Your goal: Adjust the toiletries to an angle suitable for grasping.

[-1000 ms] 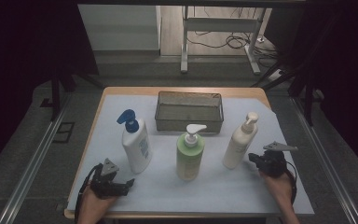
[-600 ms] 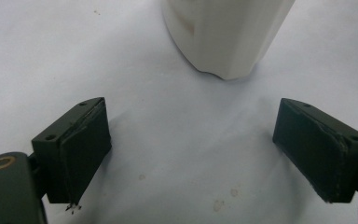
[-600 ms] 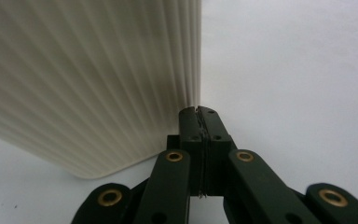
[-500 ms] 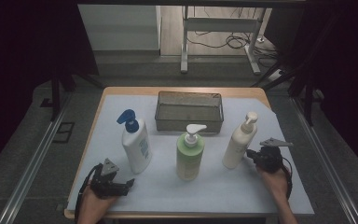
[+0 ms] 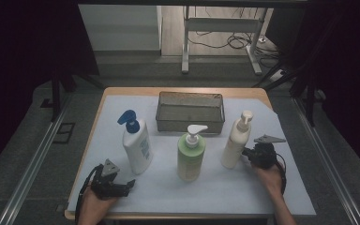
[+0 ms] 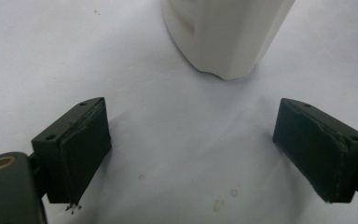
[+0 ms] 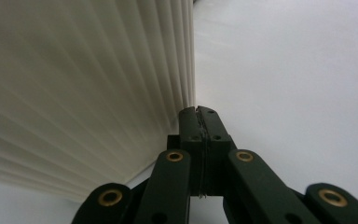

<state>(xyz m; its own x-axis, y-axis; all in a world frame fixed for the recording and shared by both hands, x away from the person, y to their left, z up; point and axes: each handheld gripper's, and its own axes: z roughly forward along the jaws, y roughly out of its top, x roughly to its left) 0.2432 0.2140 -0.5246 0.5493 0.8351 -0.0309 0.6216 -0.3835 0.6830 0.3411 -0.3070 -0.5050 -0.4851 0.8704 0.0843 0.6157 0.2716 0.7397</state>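
Observation:
Three pump bottles stand in a row on the white sheet: a white one with a blue pump [image 5: 135, 144], a green one [image 5: 190, 156] and a cream one [image 5: 235, 140]. My left gripper [image 5: 129, 183] lies near the front left edge, just in front of the blue-pump bottle. In the left gripper view that gripper [image 6: 200, 149] is open with nothing between its pads, and the bottle's base [image 6: 223, 37] stands ahead. My right gripper [image 5: 246, 153] sits at the cream bottle's right side. In the right gripper view it [image 7: 199, 112] is shut on nothing, its tips right against the ribbed bottle wall [image 7: 84, 88].
A dark wire basket [image 5: 191, 123] stands behind the bottles at the back middle of the table. The white sheet [image 5: 225, 187] covers the wooden tabletop. Dark floor, metal rails and a table frame lie beyond the table's edges.
My right gripper has slid left across the sheet, up to the cream bottle's side, with its jaws staying shut. The left gripper and the bottles have kept their places.

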